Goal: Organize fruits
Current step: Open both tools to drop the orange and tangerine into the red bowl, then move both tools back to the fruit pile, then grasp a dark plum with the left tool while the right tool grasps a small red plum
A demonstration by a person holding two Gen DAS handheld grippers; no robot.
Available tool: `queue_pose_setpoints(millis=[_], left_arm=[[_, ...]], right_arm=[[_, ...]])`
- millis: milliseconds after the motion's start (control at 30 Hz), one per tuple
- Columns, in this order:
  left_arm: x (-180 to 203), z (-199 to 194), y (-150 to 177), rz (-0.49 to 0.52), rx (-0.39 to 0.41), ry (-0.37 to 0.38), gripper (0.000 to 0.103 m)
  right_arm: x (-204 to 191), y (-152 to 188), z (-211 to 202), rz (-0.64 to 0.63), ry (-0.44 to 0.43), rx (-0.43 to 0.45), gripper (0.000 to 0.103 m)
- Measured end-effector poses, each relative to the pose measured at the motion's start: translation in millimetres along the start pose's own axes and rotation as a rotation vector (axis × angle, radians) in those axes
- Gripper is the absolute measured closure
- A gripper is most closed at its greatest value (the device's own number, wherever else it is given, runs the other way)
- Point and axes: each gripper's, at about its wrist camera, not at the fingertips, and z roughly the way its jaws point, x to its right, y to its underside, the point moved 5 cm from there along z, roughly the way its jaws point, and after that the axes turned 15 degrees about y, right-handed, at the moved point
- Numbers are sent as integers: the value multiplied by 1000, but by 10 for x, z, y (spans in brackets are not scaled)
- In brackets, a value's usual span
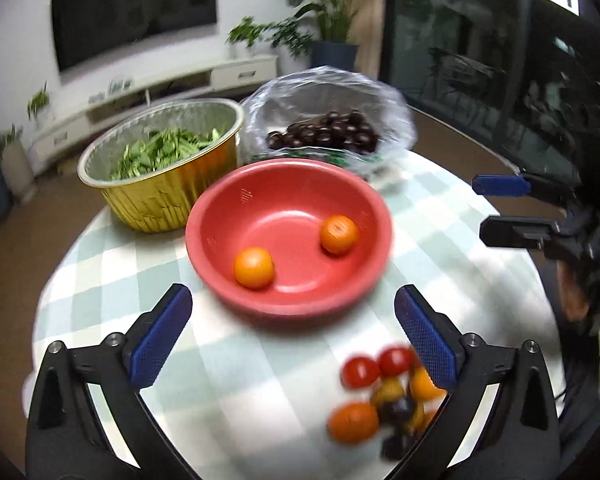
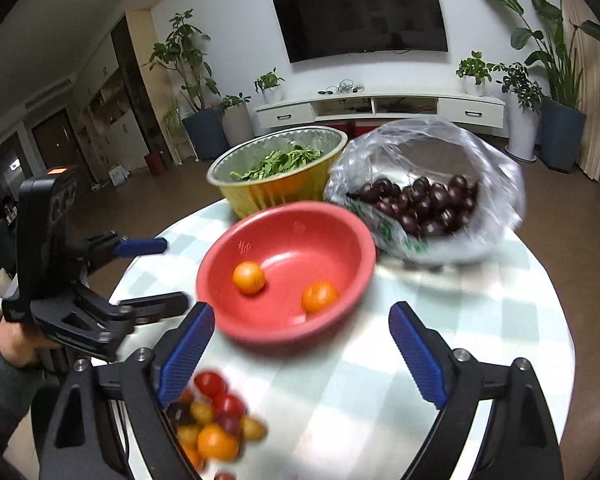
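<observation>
A red bowl stands mid-table and holds two oranges. A pile of small fruits, red, orange, yellow and dark, lies on the cloth near the front edge. My left gripper is open and empty, just short of the bowl, with the pile by its right finger. My right gripper is open and empty, with the pile by its left finger. Each gripper shows in the other's view: the right one, the left one.
A gold foil bowl of green leaves stands behind the red bowl. A clear plastic bag of dark cherries sits beside it. The round table has a checked cloth; its edges fall away on both sides.
</observation>
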Motion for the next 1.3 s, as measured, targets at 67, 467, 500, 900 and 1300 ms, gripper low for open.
queue_pose_setpoints(millis=[67,467,500,900,1300], left_arm=[[167,-118,161,36,7,-3,0],[529,-258,1117,-76,-177,87,0],[556,-234,1136,-57,-190,95,0],[837,193,1185,132,-362,233,34],[787,247,1210,126,-372,270,66]], right_arm=[[-5,198,-139,17,-10,-11,12],[-347,1123,-410,-26,-67,-134,18],[-401,1162,-398,-46,-76,-146,20],[-590,1380,-359,-128,-99,-189,39],[-532,1421,-296,-106,-108,-210,43]])
